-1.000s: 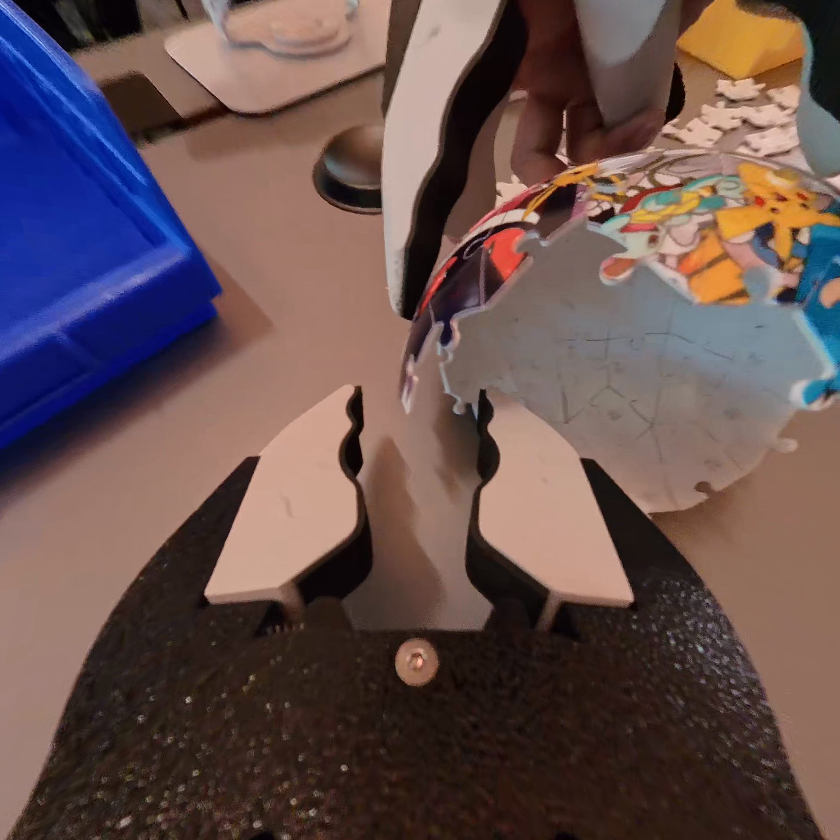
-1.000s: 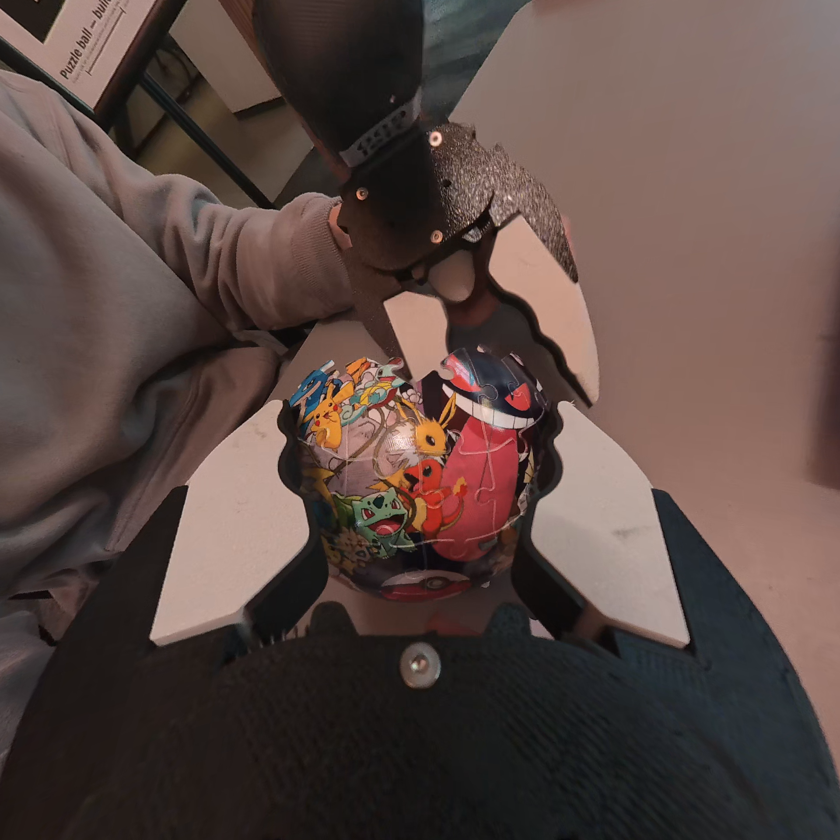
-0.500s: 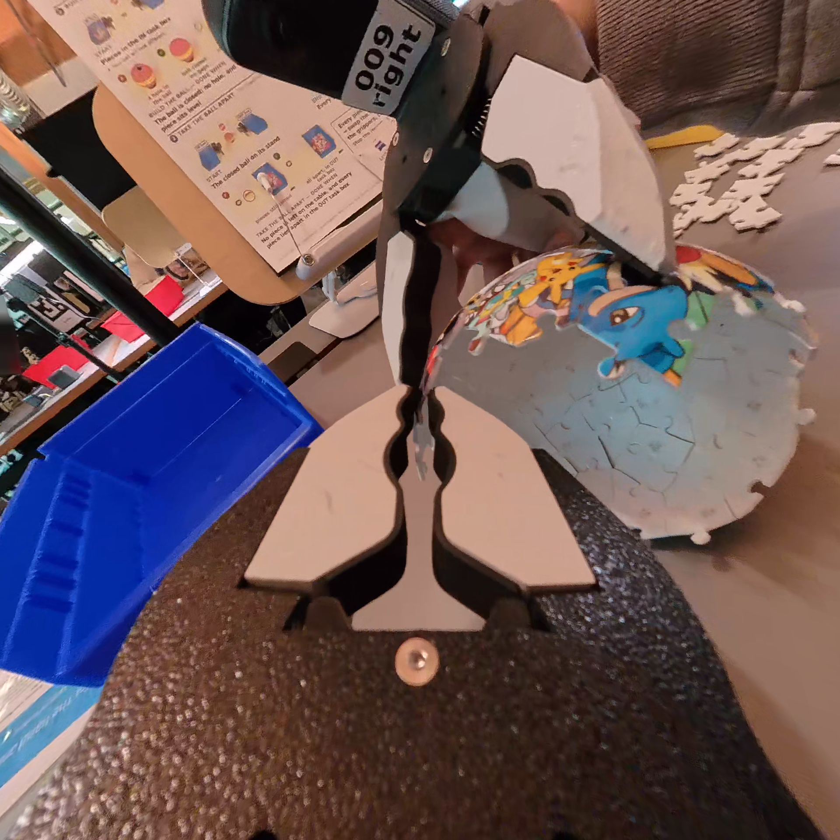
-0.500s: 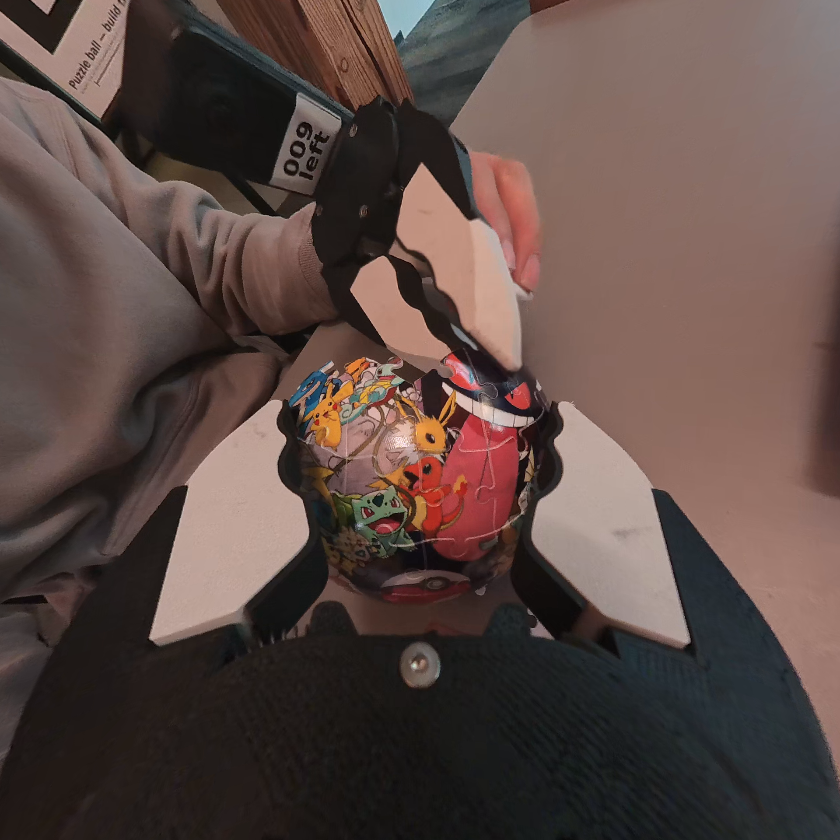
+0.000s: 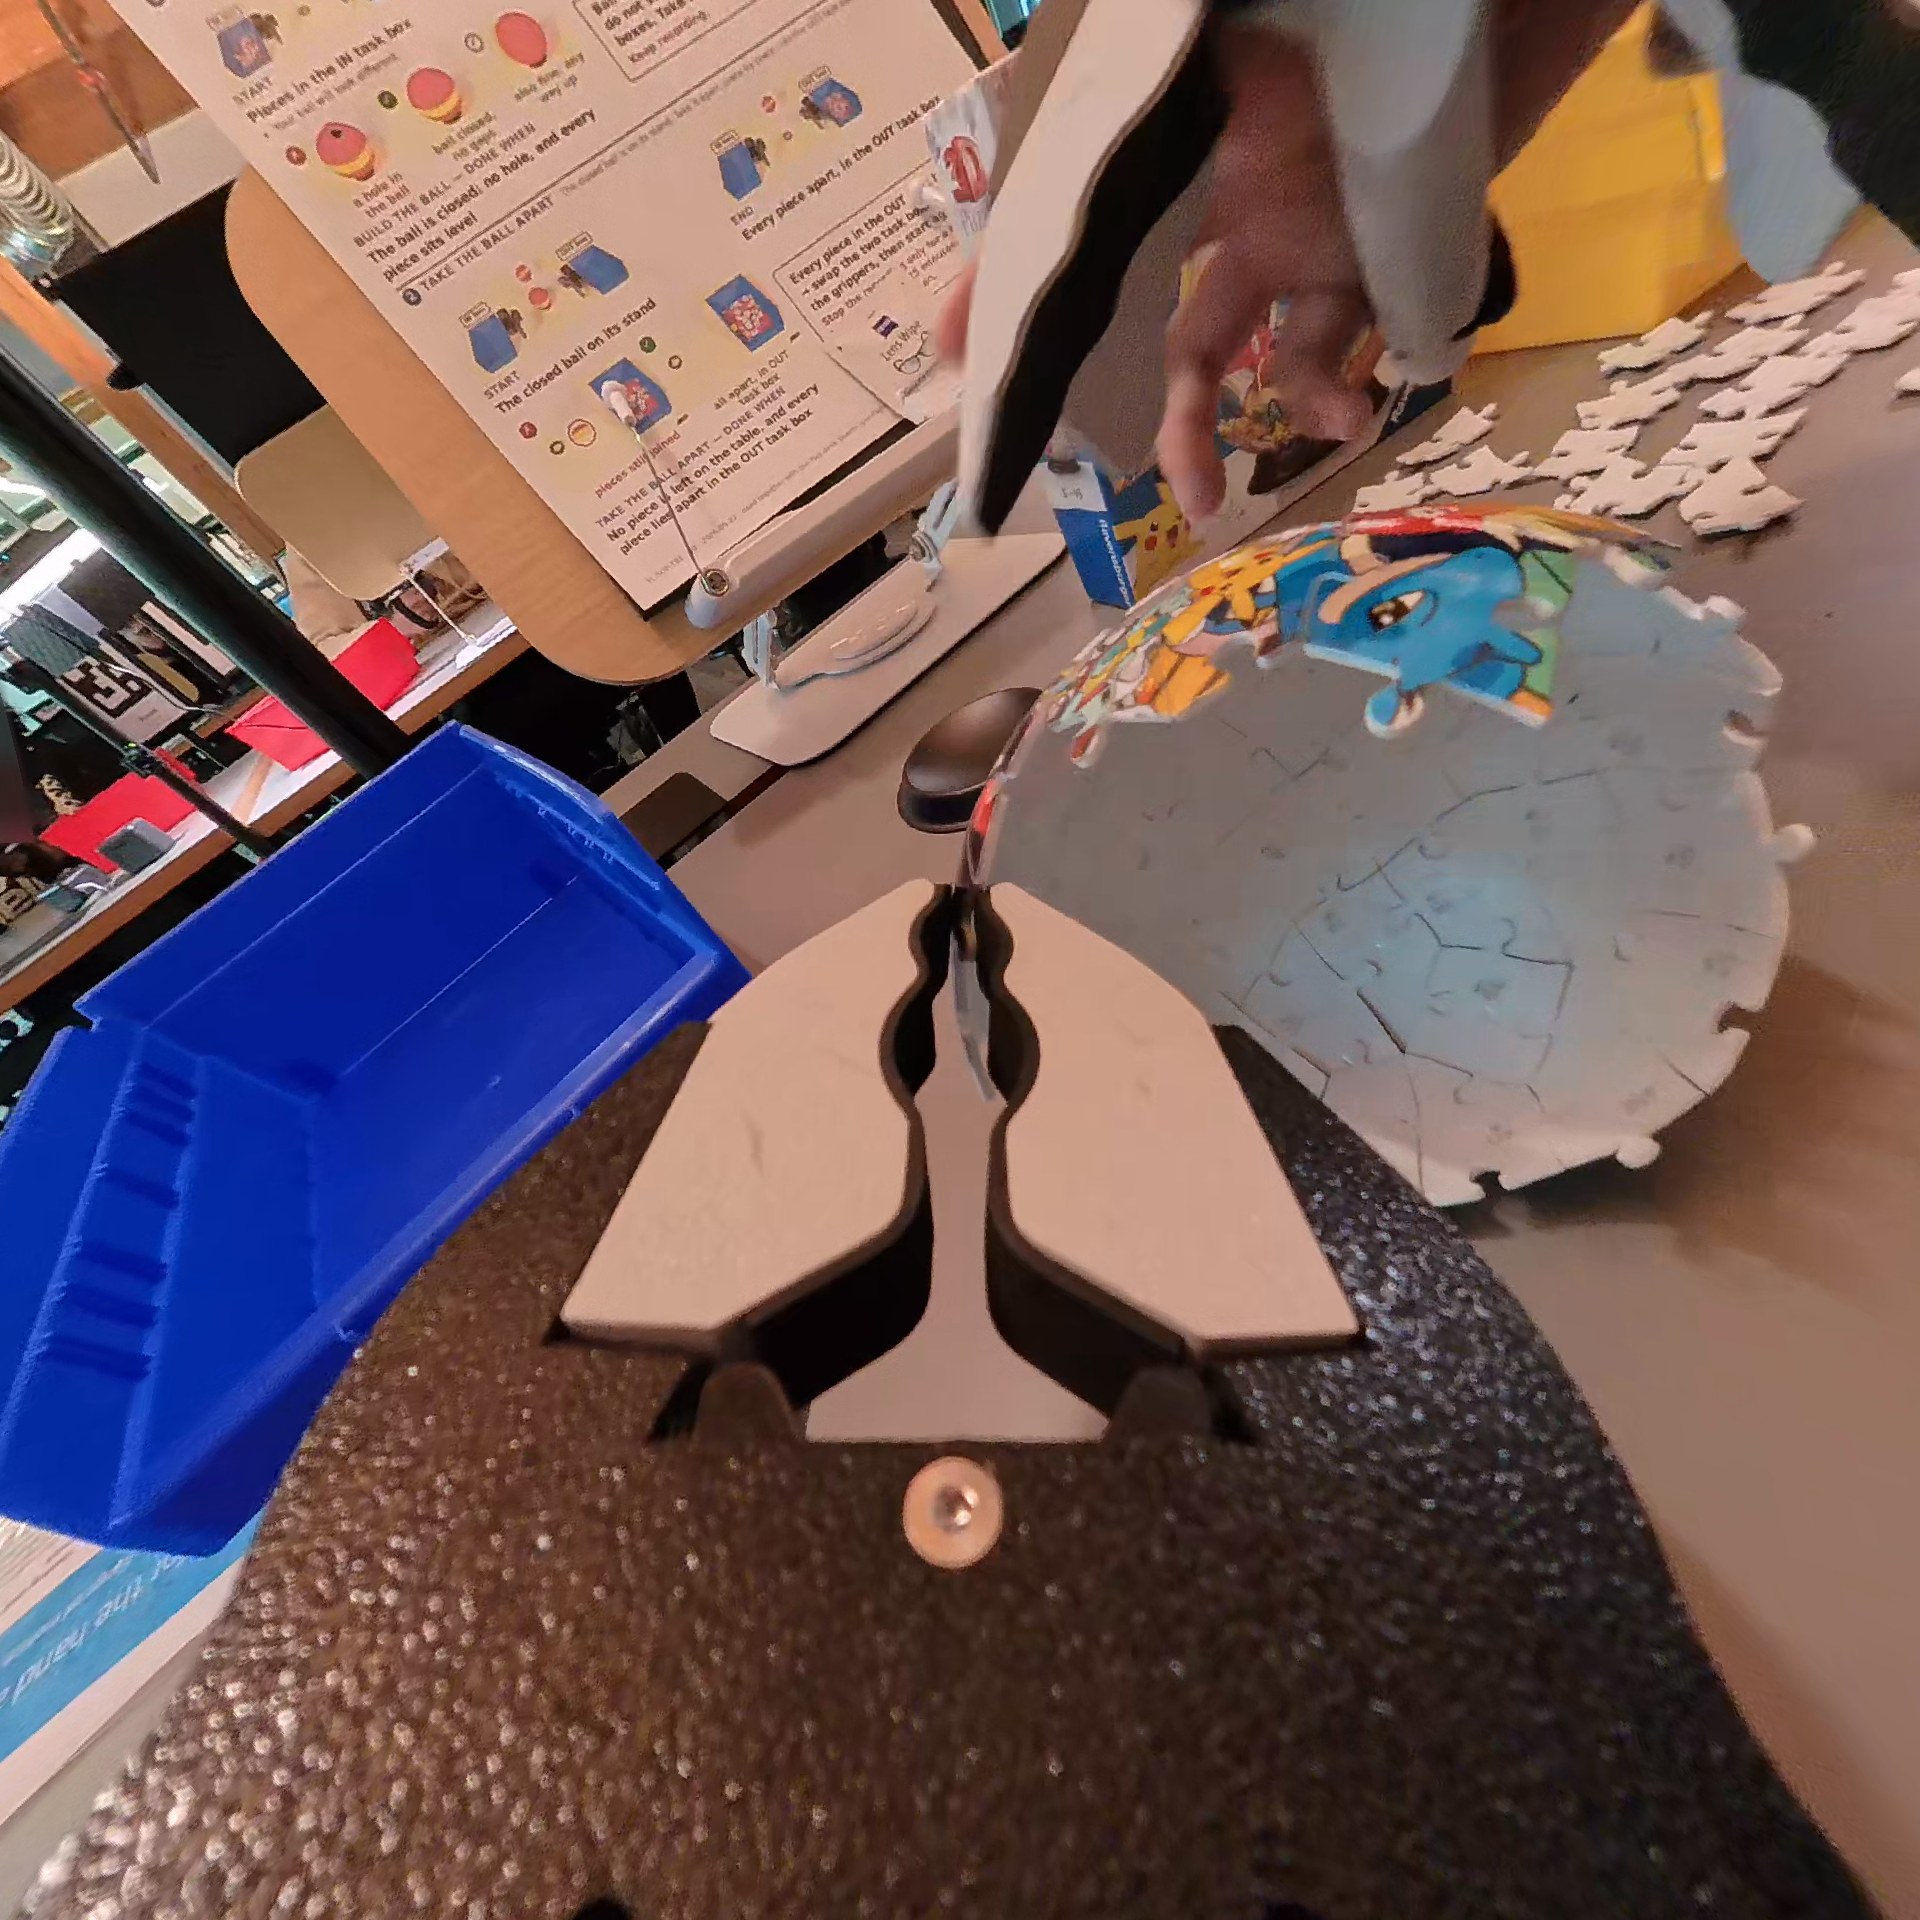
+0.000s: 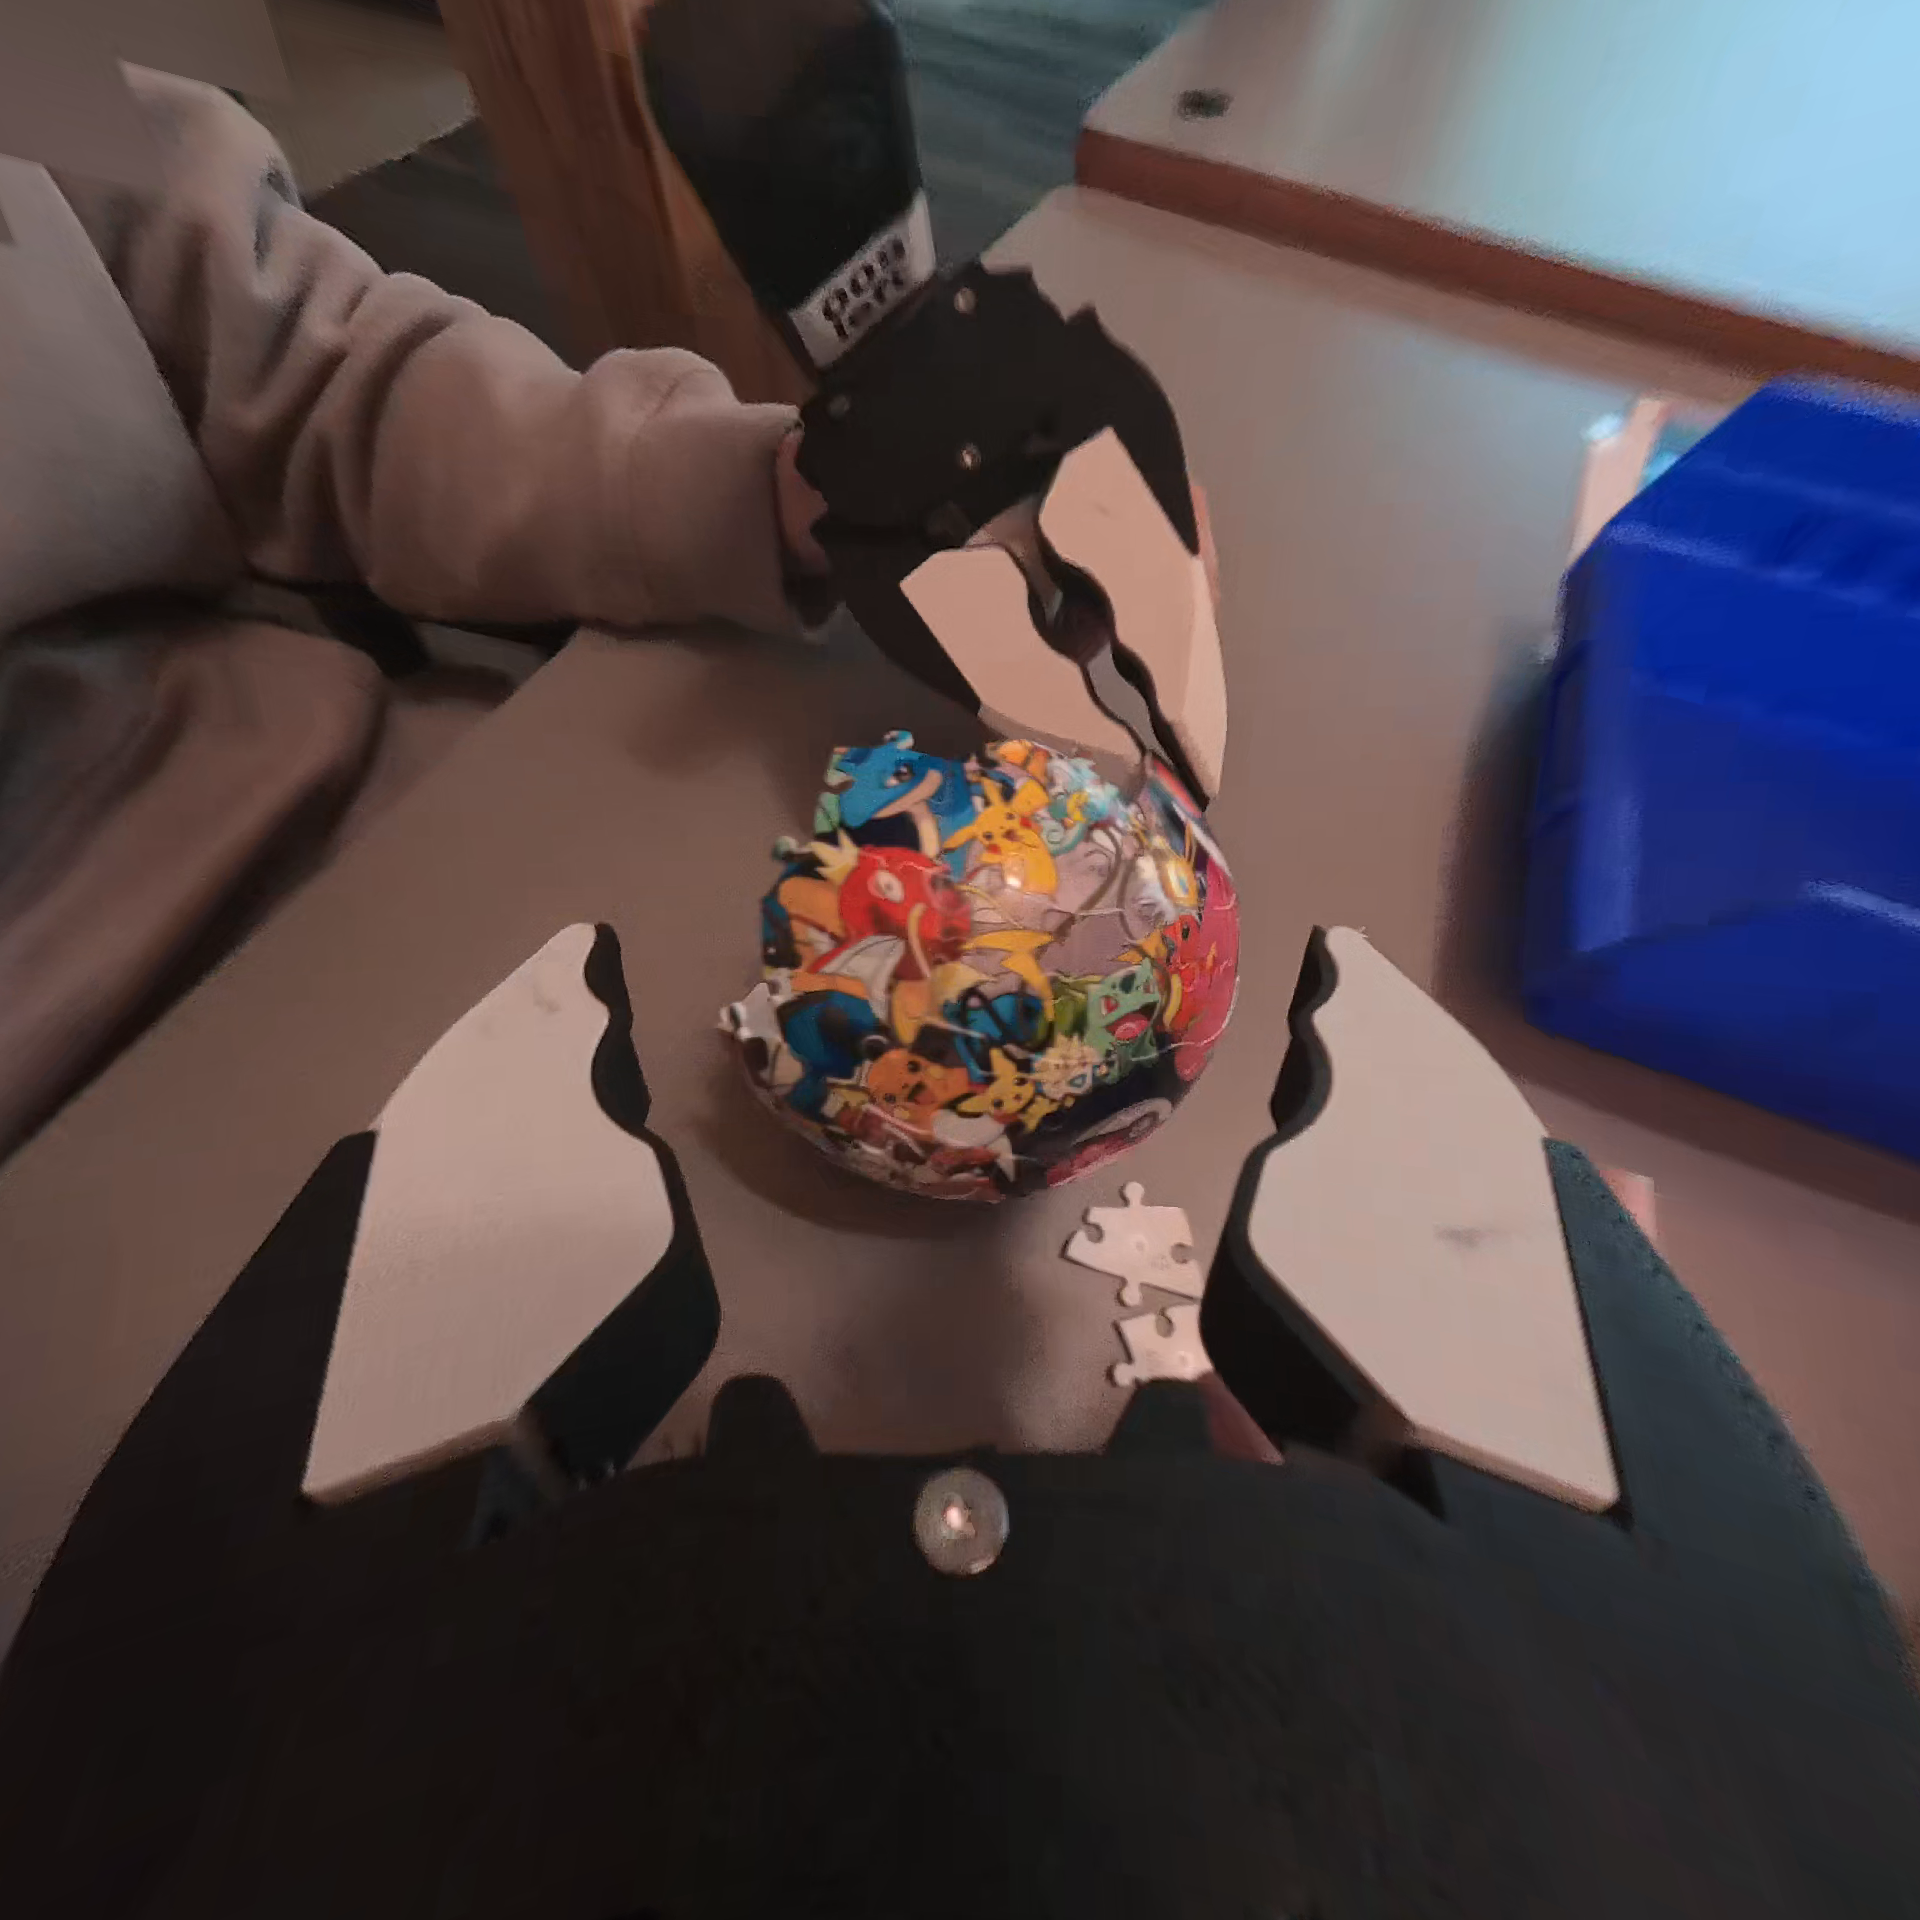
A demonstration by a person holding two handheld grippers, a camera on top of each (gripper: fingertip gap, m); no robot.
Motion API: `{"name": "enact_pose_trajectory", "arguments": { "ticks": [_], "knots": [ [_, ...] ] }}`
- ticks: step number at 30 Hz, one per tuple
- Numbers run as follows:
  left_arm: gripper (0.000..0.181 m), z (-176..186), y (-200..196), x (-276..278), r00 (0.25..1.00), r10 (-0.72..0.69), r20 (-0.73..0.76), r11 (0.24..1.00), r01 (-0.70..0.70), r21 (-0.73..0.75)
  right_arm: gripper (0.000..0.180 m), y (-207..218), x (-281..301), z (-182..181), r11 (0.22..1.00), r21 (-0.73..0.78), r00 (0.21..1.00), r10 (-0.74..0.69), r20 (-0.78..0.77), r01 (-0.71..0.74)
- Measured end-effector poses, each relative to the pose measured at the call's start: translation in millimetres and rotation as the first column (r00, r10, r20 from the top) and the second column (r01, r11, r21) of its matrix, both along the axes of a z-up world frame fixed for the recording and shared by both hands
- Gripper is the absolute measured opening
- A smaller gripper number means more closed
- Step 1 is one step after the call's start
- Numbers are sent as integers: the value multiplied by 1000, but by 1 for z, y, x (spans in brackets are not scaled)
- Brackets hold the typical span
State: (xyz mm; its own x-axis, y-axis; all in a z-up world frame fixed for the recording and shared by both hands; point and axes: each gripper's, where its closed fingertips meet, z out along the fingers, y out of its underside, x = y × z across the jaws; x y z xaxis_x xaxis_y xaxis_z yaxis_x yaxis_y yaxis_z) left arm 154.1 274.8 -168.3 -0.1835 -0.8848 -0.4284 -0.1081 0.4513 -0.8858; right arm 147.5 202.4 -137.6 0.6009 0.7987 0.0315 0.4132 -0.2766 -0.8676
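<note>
Left gripper (image 5: 961, 935): jaws drawn nearly together, pinching the thin rim of the puzzle ball shell (image 5: 1434, 914) at centre frame of the left wrist view; one edge piece sits clamped in the narrow slot between the fingers.

Right gripper (image 6: 961, 997): jaws spread wide, holding nothing, poised above the shell with a gap on both sides.

Puzzle ball shell: part-built hollow sphere, cartoon print outside, pale grey inside. Rests on the grey-brown table (image 5: 1662, 1455), open side turned toward the left gripper's camera, jagged tabbed edge showing. In the right wrist view it lies at centre frame, printed side up.

Loose puzzle pieces (image 6: 1138, 1252): two, white side up, on the table just below the shell, beside the right gripper's right finger. Further white pieces (image 5: 1704, 416) scattered at upper right of the left wrist view.

Blue bin (image 5: 343, 1070): left of frame, open.

Yellow bin (image 5: 1600, 239): upper right, partly hidden.

Printed instruction sheet (image 5: 582, 260) on a wooden board: upper left, standing.

Person's sleeve (image 6: 416, 447): upper left of the right wrist view, behind the left gripper.
</note>
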Motion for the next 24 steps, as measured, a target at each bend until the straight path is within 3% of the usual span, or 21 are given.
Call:
{"name": "enact_pose_trajectory", "arguments": {
  "ticks": [1,3,9,14,20,24],
  "knots": [
    [4,0,0,0,1000,3,-2,1000,-3,-4,113,-4,1,4,996,84,999,-36,37,32],
    [3,-1,2,1,1000,12,-11,1000,-12,-7,119,-14,2,1,971,235,982,-89,163,49],
    [3,-2,2,5,1000,13,-17,999,-14,-45,118,-10,-11,-26,856,517,900,-226,374,0],
    [3,-3,2,4,1000,26,-5,998,-26,-53,119,5,-11,-45,838,538,820,-242,518,-93],
    [3,-1,0,4,1000,13,7,998,-12,-59,127,12,-21,-47,833,542,835,-219,504,-108],
    [3,0,2,2,1000,16,17,999,-15,-52,127,14,-16,-48,828,549,777,-272,568,-111]
  ]
}}
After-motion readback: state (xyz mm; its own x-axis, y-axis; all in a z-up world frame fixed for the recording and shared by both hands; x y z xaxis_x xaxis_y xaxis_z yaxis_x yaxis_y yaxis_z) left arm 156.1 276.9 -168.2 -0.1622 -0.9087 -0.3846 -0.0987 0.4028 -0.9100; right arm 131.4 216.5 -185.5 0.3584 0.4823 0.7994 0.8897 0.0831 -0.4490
